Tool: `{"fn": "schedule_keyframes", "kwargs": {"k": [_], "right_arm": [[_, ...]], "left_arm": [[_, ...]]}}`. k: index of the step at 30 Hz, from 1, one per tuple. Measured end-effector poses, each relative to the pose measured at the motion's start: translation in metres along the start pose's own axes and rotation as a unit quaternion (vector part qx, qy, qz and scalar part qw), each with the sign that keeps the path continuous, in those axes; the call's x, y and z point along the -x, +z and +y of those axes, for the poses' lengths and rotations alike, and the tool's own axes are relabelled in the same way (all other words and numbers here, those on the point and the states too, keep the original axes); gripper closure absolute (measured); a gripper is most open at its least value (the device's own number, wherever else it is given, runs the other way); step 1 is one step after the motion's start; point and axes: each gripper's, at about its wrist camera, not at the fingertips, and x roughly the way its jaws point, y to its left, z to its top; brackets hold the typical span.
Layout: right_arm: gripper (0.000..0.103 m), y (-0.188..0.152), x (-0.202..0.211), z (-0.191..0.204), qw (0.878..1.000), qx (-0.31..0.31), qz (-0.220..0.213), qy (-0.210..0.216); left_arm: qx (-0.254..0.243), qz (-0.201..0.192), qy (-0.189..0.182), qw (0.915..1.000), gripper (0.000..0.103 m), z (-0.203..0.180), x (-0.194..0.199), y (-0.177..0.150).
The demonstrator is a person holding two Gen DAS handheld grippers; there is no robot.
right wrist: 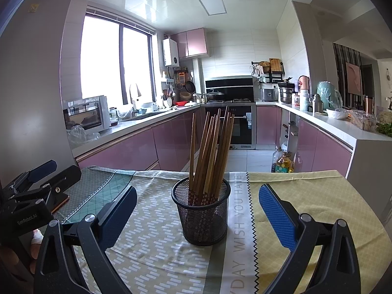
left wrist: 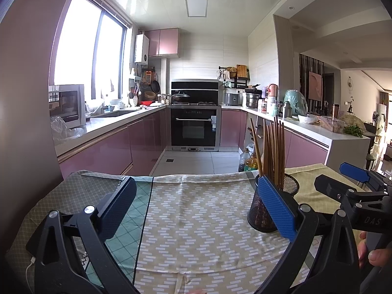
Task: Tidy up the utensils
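Note:
A black mesh cup [right wrist: 201,216] stands on the patterned tablecloth [right wrist: 156,220] and holds several wooden chopsticks [right wrist: 210,156], all upright and leaning a little. My right gripper [right wrist: 198,212] is open and empty, with the cup between its spread fingers and a little ahead. My left gripper [left wrist: 198,198] is open and empty over the cloth [left wrist: 196,215]. In the left wrist view the cup [left wrist: 267,205] stands just behind the right finger, with the chopsticks [left wrist: 272,147] above it. Each gripper shows at the edge of the other's view: the right one [left wrist: 352,178] and the left one [right wrist: 39,171].
The table's far edge [right wrist: 171,171] drops to a tiled kitchen floor. Oil bottles [right wrist: 283,163] stand on the floor past the edge. Pink cabinets and counters line both sides, with an oven [left wrist: 194,128] at the back. A phone [right wrist: 61,201] lies on the cloth at left.

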Motion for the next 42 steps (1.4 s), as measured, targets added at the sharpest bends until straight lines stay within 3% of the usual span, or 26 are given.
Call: {"fn": "schedule_keyframes", "kwargs": {"k": [37, 42], "right_arm": [[0.006, -0.001, -0.006, -0.001, 1.000, 0.000, 0.009, 0.000], [0.006, -0.005, -0.010, -0.011, 1.000, -0.001, 0.022, -0.008]], "left_arm": [[0.000, 0.003, -0.002, 1.0000, 0.005, 0.000, -0.004, -0.007], [0.001, 0.022, -0.006, 0.9997, 0.005, 0.004, -0.012, -0.009]]}}
